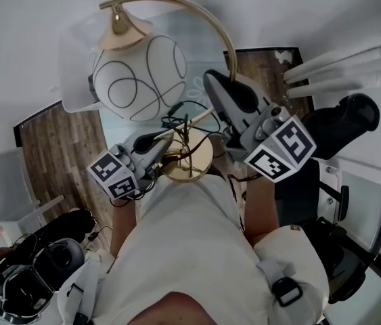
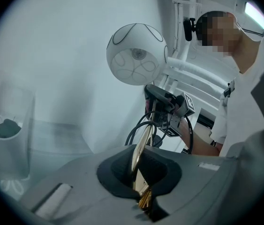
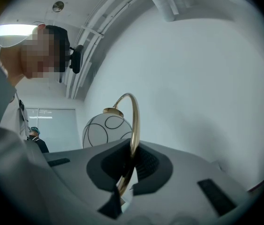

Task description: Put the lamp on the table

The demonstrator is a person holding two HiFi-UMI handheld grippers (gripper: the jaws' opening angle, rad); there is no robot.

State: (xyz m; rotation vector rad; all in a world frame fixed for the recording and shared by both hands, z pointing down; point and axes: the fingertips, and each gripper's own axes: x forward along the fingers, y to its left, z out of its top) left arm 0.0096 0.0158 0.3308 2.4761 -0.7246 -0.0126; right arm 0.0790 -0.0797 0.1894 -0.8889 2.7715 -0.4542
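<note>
Carry step, by look of it. Lamp [image 1: 139, 76] held at frame centre, globe upper left. Left gripper [image 1: 165, 145] clamped on brass base [image 1: 193, 162] rim. Right gripper [image 1: 214, 87] clamped on curved stem [image 1: 210, 24]. Next: lower base flat onto table, then release.

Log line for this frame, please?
left gripper: shut on lamp base | right gripper: shut on brass arm | globe shade: untouched

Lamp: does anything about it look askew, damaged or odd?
No damage shows. The gold arc lamp with white globe is clamped by the left gripper at its base and the right gripper at its arm; only its black cord bunches in loops.
</note>
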